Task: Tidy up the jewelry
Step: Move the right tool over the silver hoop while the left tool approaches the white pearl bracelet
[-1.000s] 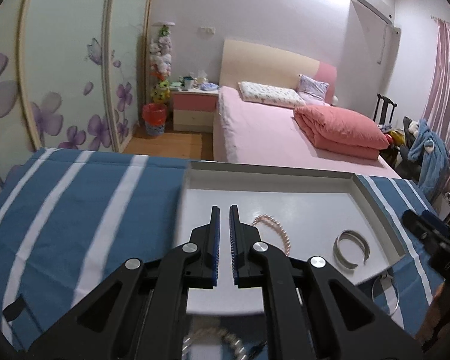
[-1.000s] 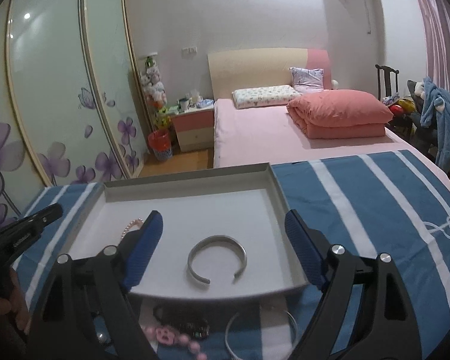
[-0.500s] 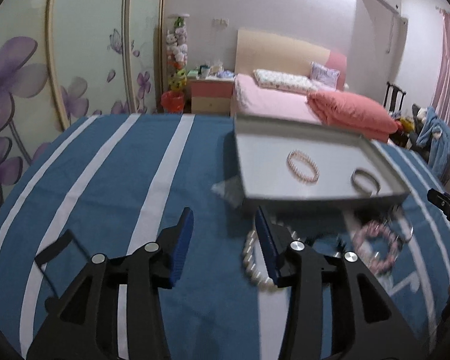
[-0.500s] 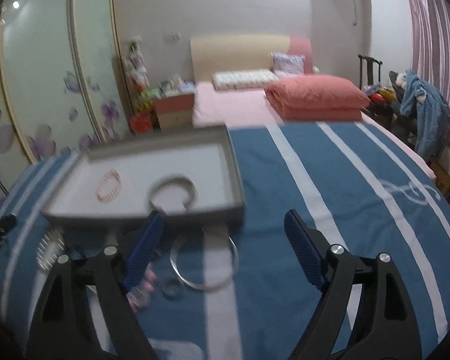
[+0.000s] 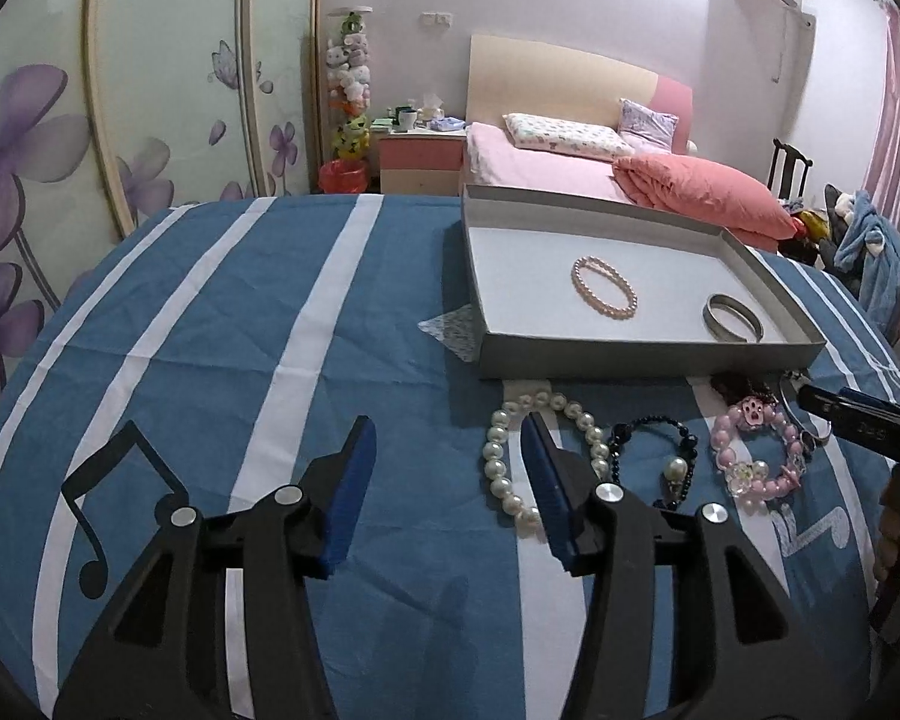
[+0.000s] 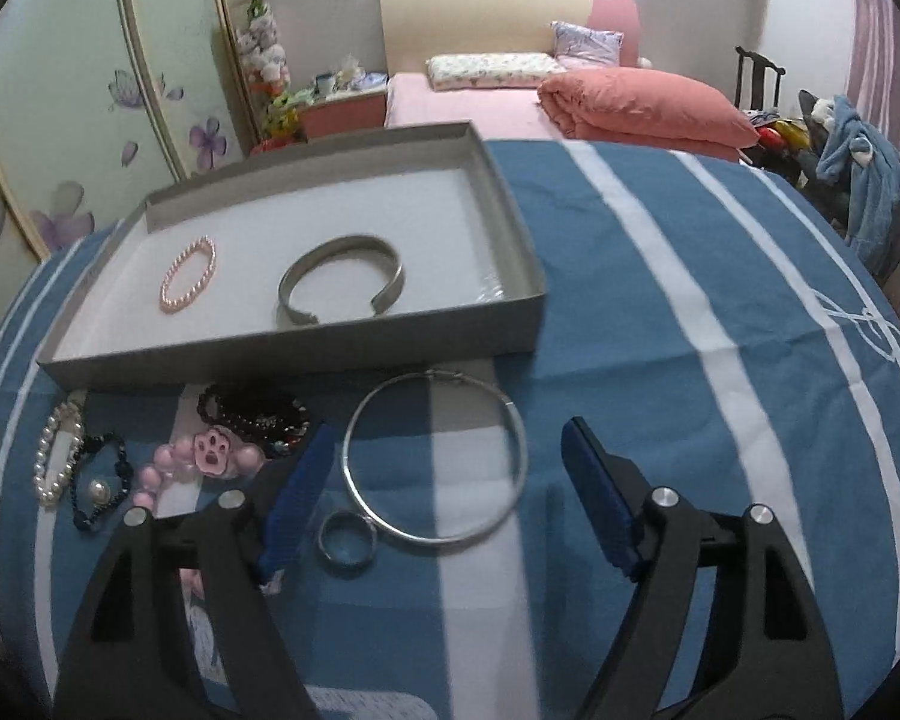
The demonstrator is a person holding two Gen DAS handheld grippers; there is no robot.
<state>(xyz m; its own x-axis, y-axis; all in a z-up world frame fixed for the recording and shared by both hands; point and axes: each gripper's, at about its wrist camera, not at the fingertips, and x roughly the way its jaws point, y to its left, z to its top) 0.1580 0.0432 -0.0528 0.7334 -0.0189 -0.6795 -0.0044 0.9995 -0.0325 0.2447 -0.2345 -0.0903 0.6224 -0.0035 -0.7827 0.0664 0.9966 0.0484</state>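
Sitting on the striped cloth (image 6: pixel 660 312) just in front of the tray (image 6: pixel 294 354), loose pieces waiting to go in: big silver hoop (image 6: pixel 435 459), small ring (image 6: pixel 347 540) right beside it, pearl bracelet (image 5: pixel 540 462), dark bead string (image 5: pixel 654 456), pink charm bracelet (image 5: pixel 756 456). Already in the tray: pink pearl bracelet (image 6: pixel 189 282) and silver cuff (image 6: pixel 342 279), cuff's gap facing the near wall. So roughly mid-task, looks like picking the next piece. Hoop lying flat, no real long axis, clasp end toward the tray. Pearl bracelet stretched into an oval, long axis running from the tray toward the camera.

Right gripper (image 6: pixel 447 498) spread wide, empty, hoop sitting between the fingers but not touched. Probably needs to drop lower and pinch one side of the rim, since closing across the whole hoop won't work. Left gripper (image 5: pixel 444 468) just opened to about halfway, nothing held, its right finger over the pearl bracelet. Probably wants a shift right to straddle one strand.
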